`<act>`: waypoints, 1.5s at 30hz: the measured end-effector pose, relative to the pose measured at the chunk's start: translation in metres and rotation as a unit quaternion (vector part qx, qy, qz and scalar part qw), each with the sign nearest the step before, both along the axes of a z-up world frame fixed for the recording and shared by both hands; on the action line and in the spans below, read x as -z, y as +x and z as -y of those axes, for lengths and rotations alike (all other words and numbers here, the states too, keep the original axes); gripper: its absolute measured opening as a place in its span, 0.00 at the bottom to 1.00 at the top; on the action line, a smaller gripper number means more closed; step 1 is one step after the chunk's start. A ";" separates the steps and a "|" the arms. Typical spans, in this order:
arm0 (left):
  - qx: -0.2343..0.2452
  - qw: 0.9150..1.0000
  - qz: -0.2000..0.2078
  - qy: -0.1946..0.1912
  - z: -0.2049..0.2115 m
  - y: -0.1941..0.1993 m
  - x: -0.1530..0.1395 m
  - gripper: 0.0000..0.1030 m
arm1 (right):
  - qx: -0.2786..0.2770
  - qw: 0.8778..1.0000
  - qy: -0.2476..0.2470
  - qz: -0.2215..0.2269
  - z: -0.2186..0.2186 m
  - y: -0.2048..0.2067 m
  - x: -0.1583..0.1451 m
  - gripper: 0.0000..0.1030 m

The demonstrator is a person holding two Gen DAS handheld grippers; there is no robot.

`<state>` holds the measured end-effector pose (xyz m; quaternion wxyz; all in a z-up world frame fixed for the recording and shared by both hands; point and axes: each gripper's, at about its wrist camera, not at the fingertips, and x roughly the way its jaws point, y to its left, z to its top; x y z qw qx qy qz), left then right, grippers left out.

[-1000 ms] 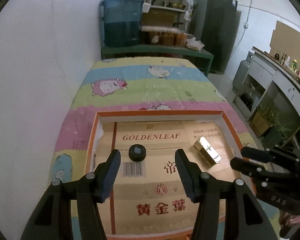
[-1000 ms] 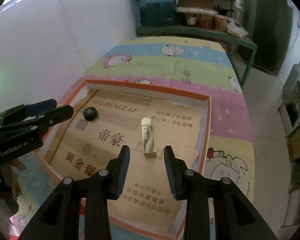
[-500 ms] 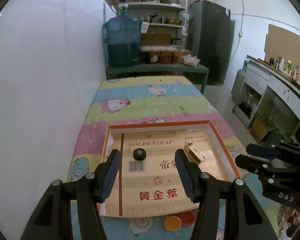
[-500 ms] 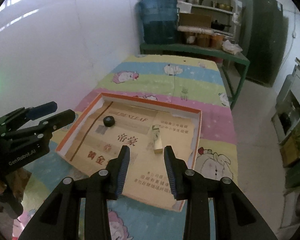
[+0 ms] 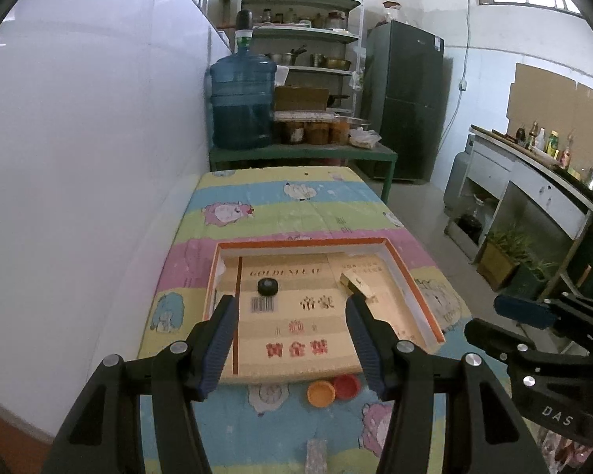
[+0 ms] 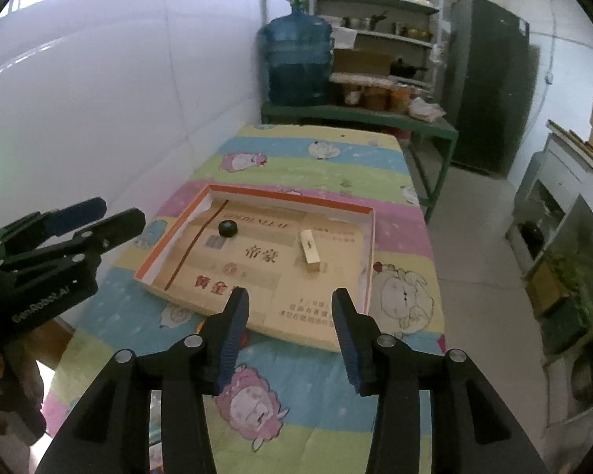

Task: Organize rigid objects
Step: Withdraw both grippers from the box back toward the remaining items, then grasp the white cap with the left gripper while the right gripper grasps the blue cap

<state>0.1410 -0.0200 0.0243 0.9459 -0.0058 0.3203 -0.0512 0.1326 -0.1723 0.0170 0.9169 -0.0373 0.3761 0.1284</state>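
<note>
Left gripper (image 5: 290, 333): jaws wide apart, holding nothing, above the tray's near edge.
Right gripper (image 6: 290, 330): jaws wide apart, holding nothing.
Black cap (image 5: 267, 286): in the cardboard tray (image 5: 415, 288), toward its far left corner, ahead of the left jaws.
Gold box (image 6: 310, 250): in the tray's right half, apart from the cap.
Orange cap (image 5: 320, 392), red cap (image 5: 347, 386): touching, on the sheep-print cloth (image 5: 280, 205) just off the tray's near edge.

— What kind of premises is this?

— A domestic kitchen with storage. An open shelf rack (image 5: 302, 27) holds pots, bowls and jars. A large blue water jug (image 5: 243, 104) stands on a green bench (image 5: 302, 155) beside jars of preserves (image 5: 316, 130). A dark refrigerator (image 5: 405, 102) is in the corner.

— Anything further?

— A counter (image 5: 533, 181) with bottles (image 5: 545, 142), and a gas cylinder (image 5: 456, 181) beside it.
</note>
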 end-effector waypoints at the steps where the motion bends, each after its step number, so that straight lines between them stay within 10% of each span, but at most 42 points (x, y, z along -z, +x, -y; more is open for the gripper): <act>1: 0.001 1.000 0.000 -0.002 -0.001 -0.005 0.000 0.55 | 0.002 1.000 0.000 0.002 -0.001 -0.005 -0.001 0.48; 34: -0.005 1.000 0.018 -0.013 -0.034 -0.136 0.040 0.55 | -0.036 0.999 0.018 -0.027 -0.032 -0.147 0.063 0.59; 45: 0.074 0.996 -0.016 -0.039 -0.017 -0.180 0.085 0.55 | -0.008 0.999 -0.006 -0.048 -0.025 -0.159 0.102 0.59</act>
